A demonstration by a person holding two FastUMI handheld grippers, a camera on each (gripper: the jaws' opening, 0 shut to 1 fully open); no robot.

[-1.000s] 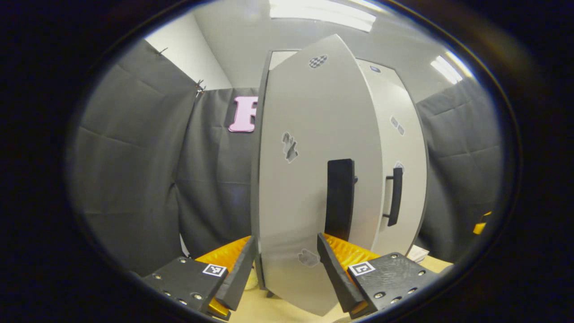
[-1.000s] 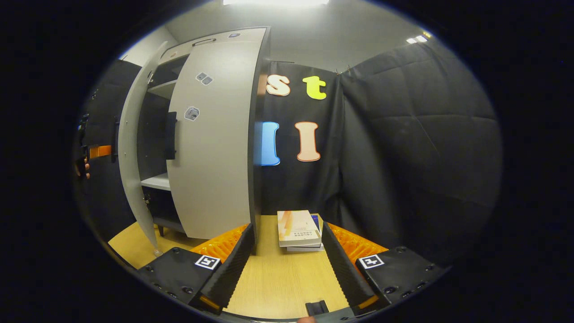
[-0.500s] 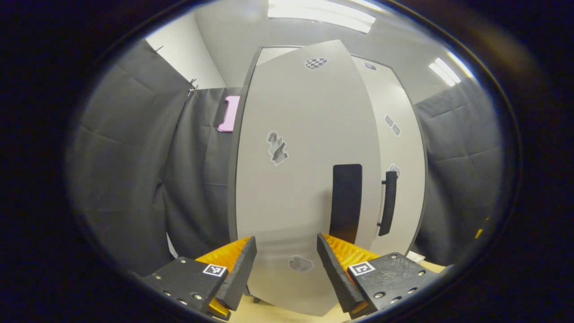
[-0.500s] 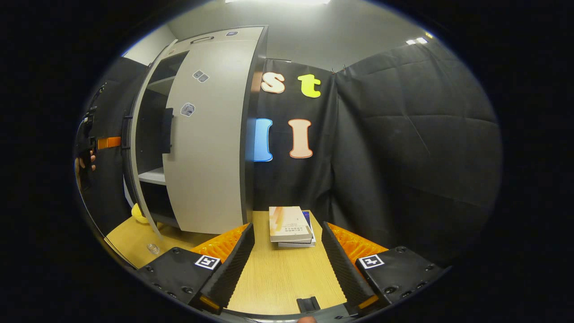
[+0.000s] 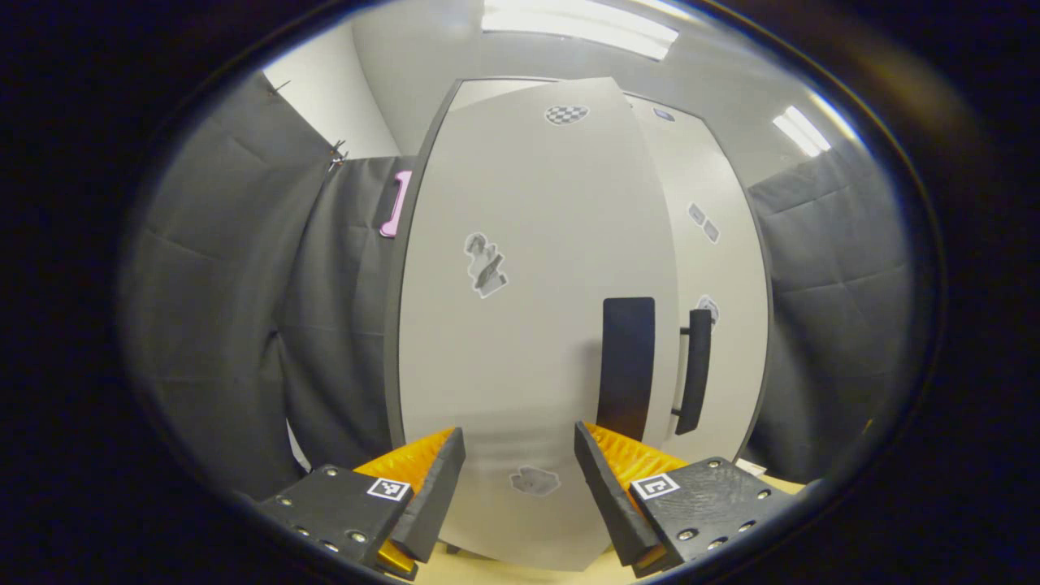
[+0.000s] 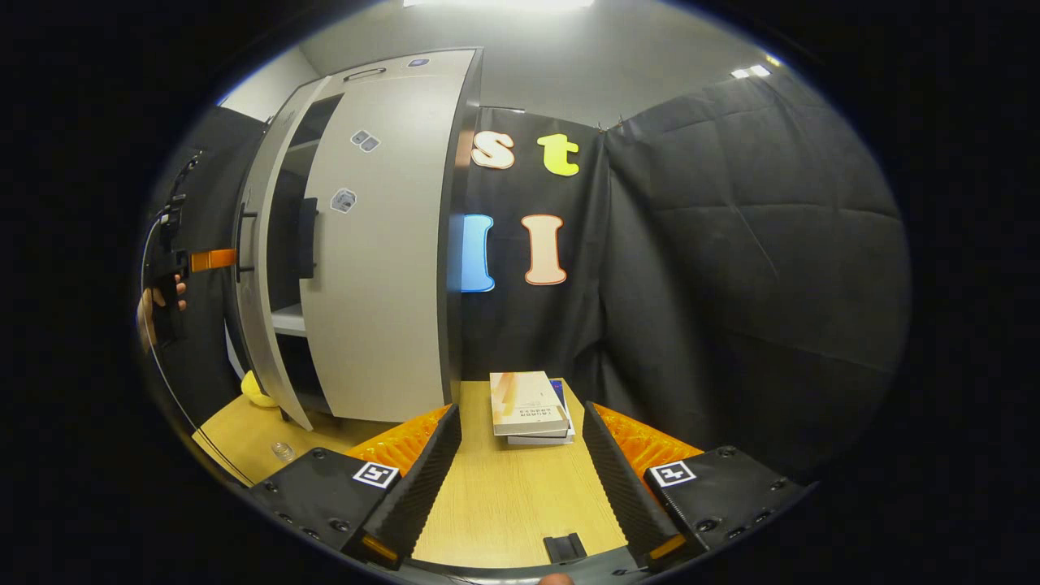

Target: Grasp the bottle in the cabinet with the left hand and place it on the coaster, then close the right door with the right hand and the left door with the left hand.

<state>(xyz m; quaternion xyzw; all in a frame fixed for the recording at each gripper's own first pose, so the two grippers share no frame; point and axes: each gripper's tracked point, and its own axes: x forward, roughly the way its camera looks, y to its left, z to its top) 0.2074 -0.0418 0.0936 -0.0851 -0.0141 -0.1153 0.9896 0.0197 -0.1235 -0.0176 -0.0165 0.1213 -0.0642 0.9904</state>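
Left gripper view: left gripper [image 5: 520,479] fingers wide, empty, hard against left door [image 5: 528,325], which stands nearly shut. Right door [image 6: 382,268] closed. Right gripper [image 6: 520,471] wide, empty, over table [image 6: 504,504] near books [image 6: 528,404]. Door looks stiff, light on hinges; push flat near handle [image 5: 626,366].

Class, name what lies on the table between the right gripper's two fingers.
In the right gripper view, a stack of books lies on the table, between the right gripper fingers' tips.
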